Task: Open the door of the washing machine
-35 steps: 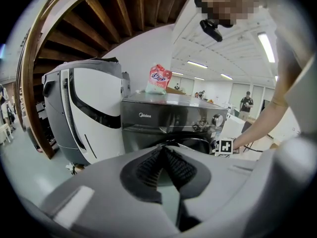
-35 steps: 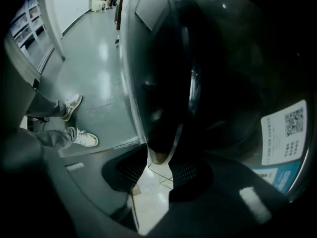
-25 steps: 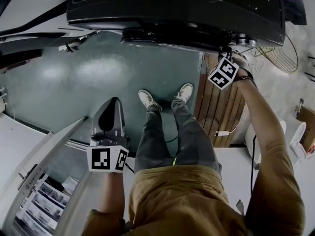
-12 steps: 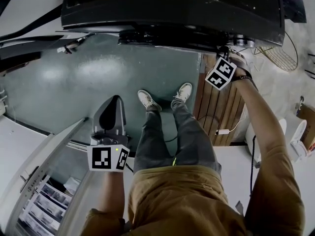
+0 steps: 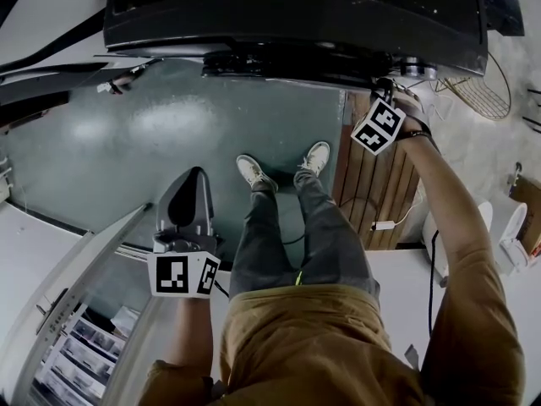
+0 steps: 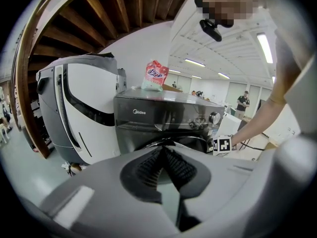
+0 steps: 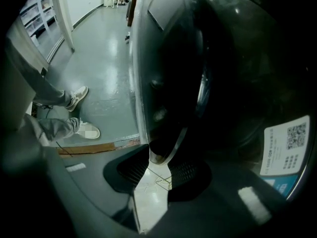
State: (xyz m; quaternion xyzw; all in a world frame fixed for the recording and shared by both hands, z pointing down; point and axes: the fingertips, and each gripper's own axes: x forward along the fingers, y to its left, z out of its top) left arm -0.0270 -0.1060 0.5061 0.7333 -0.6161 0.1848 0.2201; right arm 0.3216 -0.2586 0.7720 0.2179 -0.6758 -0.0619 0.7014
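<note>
- Two grippers are in view, and we take the left one first. The left gripper hangs low at the person's left side, well apart from the washing machine. In the left gripper view its jaws are pressed together with nothing between them, and they point toward the machine's front. Compared with the head views of a second and half a second ago, it has not shifted to any degree we can record.
- At centre, the person's shoes stand on the green floor before the machine. The stance is unchanged.
- At right, the right gripper sits at the right-hand edge of the door, close under the machine's top. Its marker cube has crept slightly leftward since a second ago. That is the only movement we can confirm.
- In the right gripper view, the jaws are clamped on the door's bright rim, which runs down between the pads. A printed sticker lies further right on the machine's front.
- The door's dark bulge shows no clear swing across the three head views. We judge that the pull has only just begun and that the door is still closed or barely ajar. The grip appears seated, so what remains is an outward swing of the door.
</note>
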